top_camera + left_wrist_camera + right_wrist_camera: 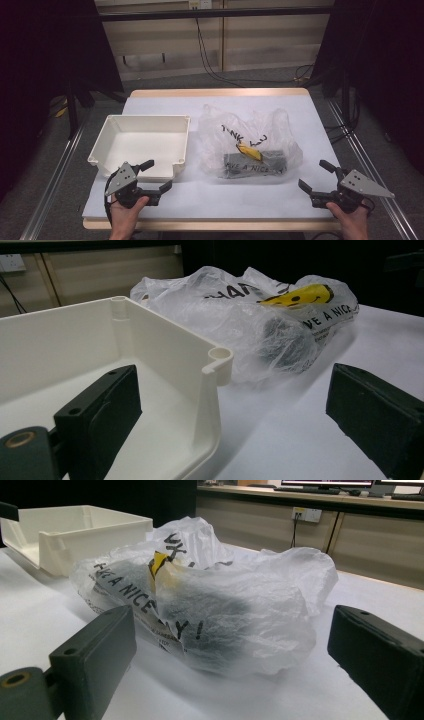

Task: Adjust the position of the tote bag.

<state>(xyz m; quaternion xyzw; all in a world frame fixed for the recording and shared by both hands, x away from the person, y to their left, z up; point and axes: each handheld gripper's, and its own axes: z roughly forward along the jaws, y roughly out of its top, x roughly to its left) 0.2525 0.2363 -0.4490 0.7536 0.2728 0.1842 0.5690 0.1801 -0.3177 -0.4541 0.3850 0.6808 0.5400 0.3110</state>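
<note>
A crumpled clear plastic bag point(248, 141) with black lettering and a yellow smiley lies mid-table with a dark block-like thing point(256, 163) inside. The same bag point(260, 315) point(215, 600) appears in both gripper views. An empty white bin point(141, 142) point(125, 370) point(70, 530) sits to its left. My left gripper point(159, 176) rests open at the bin's near right corner, and that corner stands between its jaws in the left gripper view. My right gripper point(316, 176) is open near the table's front right, facing the bag, with nothing between its jaws.
The white table top point(220, 200) ends close in front of both hands. Metal rails point(50, 190) run along both sides of the table. Cables point(215, 70) lie on the floor behind it, and dark curtains hang at left and right.
</note>
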